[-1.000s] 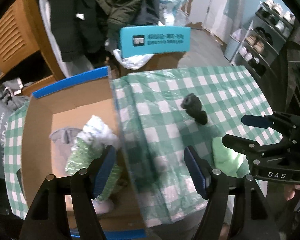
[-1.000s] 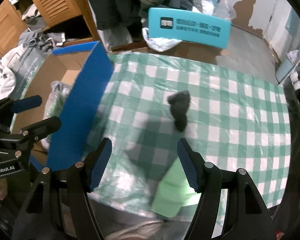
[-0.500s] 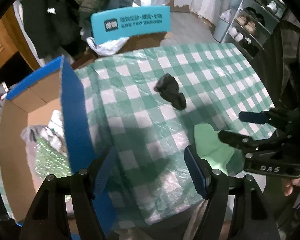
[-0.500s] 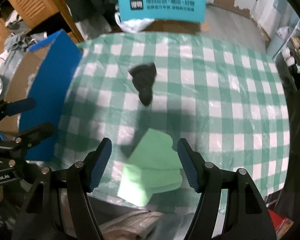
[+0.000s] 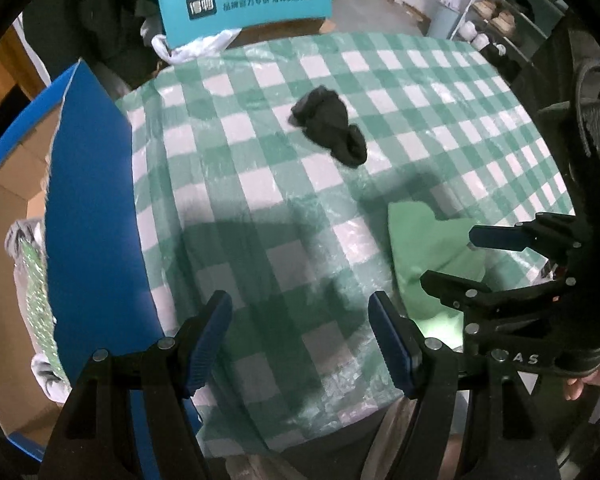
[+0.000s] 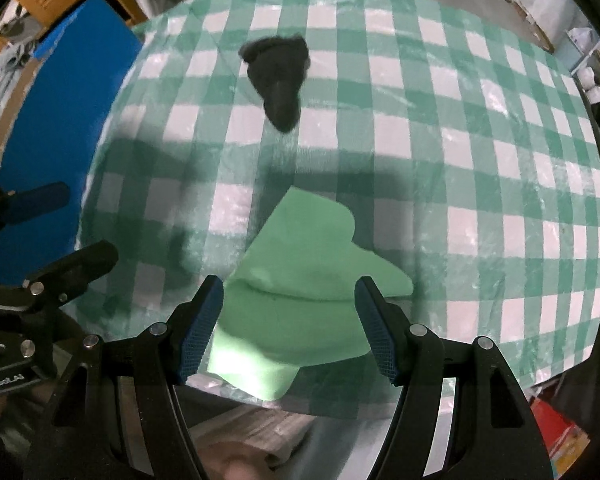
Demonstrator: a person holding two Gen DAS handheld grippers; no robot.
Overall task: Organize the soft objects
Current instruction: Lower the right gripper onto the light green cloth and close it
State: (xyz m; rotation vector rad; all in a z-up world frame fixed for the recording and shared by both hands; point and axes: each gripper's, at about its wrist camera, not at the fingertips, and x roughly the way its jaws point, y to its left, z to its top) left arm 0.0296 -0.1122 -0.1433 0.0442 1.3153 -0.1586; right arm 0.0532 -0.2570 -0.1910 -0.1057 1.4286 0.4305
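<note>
A light green cloth (image 6: 308, 296) lies at the near edge of the green checked tablecloth (image 6: 460, 120); it also shows in the left wrist view (image 5: 428, 248). A black sock (image 6: 278, 76) lies farther back, also in the left wrist view (image 5: 332, 124). My right gripper (image 6: 290, 330) is open and empty, its fingers on either side of the green cloth's near part, above it. My left gripper (image 5: 300, 340) is open and empty over the tablecloth, left of the green cloth. A cardboard box with blue flaps (image 5: 92, 216) at the left holds several soft items (image 5: 36, 280).
A teal chair back (image 5: 244, 0) stands behind the table with a white bag under it. A shoe rack (image 5: 496, 16) is at the far right. Dark clothes hang at the back left. The table edge is close below both grippers.
The left gripper has moved right, from over the box to over the tablecloth. The right gripper has moved forward and down, so the green cloth now sits between its fingers.
</note>
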